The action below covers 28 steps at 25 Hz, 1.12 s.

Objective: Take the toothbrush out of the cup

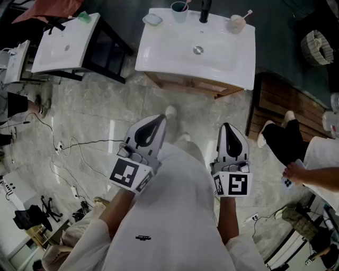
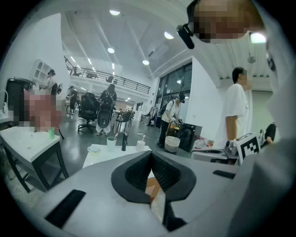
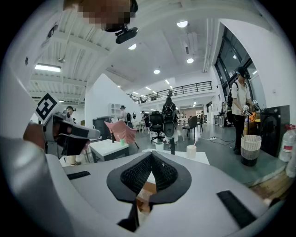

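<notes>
Toothbrush (image 1: 186, 5) stands in the pale blue cup (image 1: 179, 12) on the back rim of the washbasin (image 1: 175, 61), just left of the black fitting (image 1: 204, 10). Its long axis is near upright, with the pink top leaning toward that fitting, and a 2nd brush (image 1: 247, 14) stands in the beige cup (image 1: 236, 24) right of the fitting. Left gripper (image 1: 160, 118) and right gripper (image 1: 226, 127) are each clenched on nothing, well short of the washbasin's front edge and aimed at it, the left lining up nearer the blue cup.

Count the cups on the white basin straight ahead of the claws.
2. A teal cup stands at the basin's back edge, left of centre. A beige cup stands at its back right corner. No other cup seems hidden there.
</notes>
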Each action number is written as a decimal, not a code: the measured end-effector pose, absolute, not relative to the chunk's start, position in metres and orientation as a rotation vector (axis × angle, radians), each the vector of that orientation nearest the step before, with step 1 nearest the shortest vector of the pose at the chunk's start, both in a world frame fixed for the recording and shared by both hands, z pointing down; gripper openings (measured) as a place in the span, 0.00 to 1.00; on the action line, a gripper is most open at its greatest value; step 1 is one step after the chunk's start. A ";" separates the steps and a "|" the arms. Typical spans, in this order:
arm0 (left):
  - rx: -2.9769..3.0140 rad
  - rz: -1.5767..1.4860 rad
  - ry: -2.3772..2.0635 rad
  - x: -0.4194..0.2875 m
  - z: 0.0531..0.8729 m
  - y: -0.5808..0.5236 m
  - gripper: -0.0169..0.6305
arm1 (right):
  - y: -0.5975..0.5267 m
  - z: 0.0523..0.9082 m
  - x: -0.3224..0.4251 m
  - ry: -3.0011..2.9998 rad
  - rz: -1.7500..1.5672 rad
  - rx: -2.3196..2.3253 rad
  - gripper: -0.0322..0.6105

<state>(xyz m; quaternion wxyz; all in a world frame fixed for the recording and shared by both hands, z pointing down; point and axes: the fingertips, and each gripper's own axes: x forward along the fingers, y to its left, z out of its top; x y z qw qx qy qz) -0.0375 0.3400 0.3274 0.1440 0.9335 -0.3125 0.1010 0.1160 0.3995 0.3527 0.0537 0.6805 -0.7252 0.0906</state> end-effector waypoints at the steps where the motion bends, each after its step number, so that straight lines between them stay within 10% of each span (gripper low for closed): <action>1: 2.693 0.285 -0.900 -0.036 0.325 0.348 0.03 | 0.406 0.348 0.114 -2.211 0.265 2.060 0.05; 28: 2.654 0.107 -1.030 -0.053 0.301 0.399 0.03 | 0.445 0.318 0.102 -2.427 0.223 1.966 0.05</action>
